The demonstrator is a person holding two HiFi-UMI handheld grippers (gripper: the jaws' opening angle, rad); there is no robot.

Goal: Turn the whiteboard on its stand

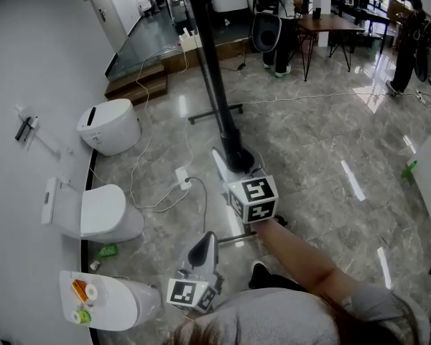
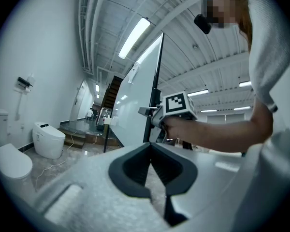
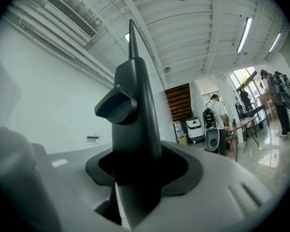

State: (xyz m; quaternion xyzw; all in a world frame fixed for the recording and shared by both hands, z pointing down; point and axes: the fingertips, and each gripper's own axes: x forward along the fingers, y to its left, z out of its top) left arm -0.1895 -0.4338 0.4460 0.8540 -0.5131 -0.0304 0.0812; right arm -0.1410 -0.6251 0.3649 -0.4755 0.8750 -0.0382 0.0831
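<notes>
From the head view the whiteboard (image 1: 212, 70) shows edge-on as a long black bar running up the picture. In the left gripper view its pale face (image 2: 140, 105) stands upright. My right gripper (image 1: 230, 162), marker cube behind it, is at the board's near end and shut on the black frame (image 3: 135, 110). The frame fills the gap between its jaws, just below a round knob (image 3: 117, 105). My left gripper (image 1: 207, 241) hangs lower and nearer to me, apart from the board. It points towards the board, its tips (image 2: 151, 151) together with nothing between them.
Three white toilets (image 1: 109, 126) (image 1: 93, 210) (image 1: 108, 300) line the left wall, with cables and a plug block (image 1: 181, 177) on the marble floor beside them. The stand's foot (image 1: 215, 112) crosses the floor beyond. A wooden step (image 1: 136, 81), a table (image 1: 330, 24) and people are at the back.
</notes>
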